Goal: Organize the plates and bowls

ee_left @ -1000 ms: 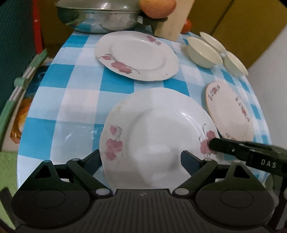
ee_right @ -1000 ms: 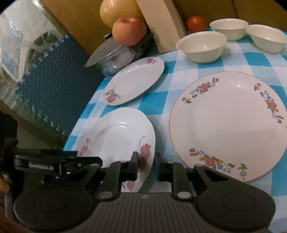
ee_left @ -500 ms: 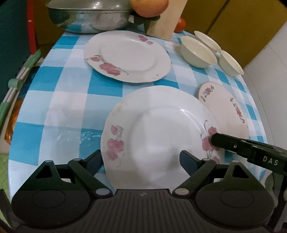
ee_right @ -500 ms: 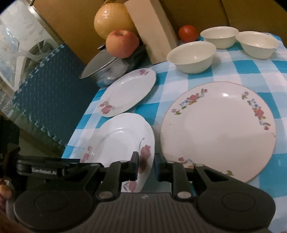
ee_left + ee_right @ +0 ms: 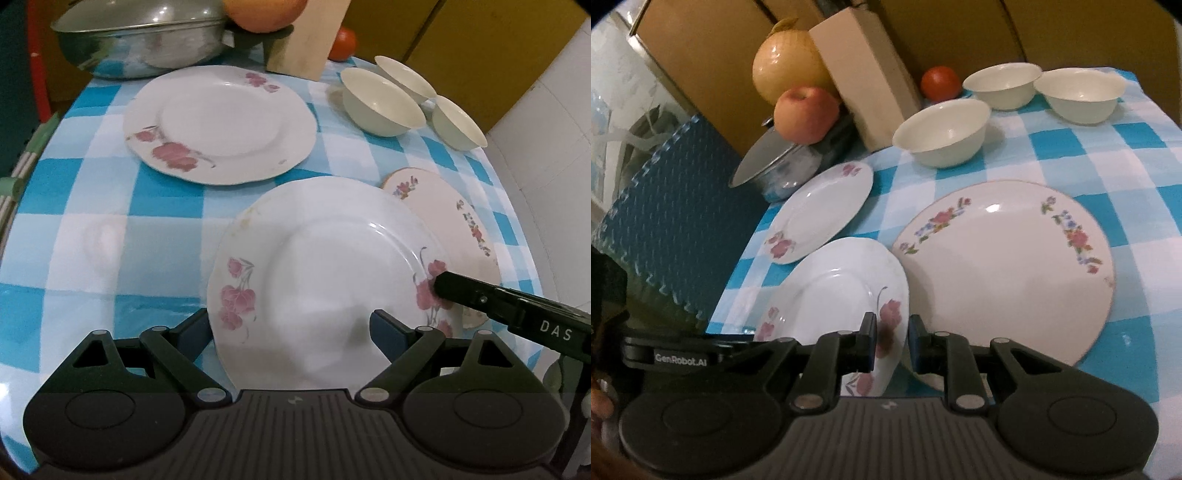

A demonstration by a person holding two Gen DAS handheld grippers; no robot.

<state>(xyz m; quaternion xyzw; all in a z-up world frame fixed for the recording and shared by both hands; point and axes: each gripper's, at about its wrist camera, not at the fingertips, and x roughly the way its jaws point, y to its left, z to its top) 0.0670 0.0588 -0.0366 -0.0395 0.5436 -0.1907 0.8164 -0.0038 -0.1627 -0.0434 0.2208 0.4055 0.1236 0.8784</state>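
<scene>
Checked tablecloth: right gripper clamped on near plate's rim; left gripper spread wide, straddling its edge.

Home kitchen or dining corner: table under blue-white checked cloth, flowered plates, cream bowls, lidded steel pot, apple, tomato, wooden knife block (yellow cabinets behind).

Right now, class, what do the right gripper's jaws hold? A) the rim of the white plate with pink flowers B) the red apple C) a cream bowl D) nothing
A: the right gripper has its jaws clamped on the rim of the white plate with pink flowers, tilting it off the checked cloth.
</scene>
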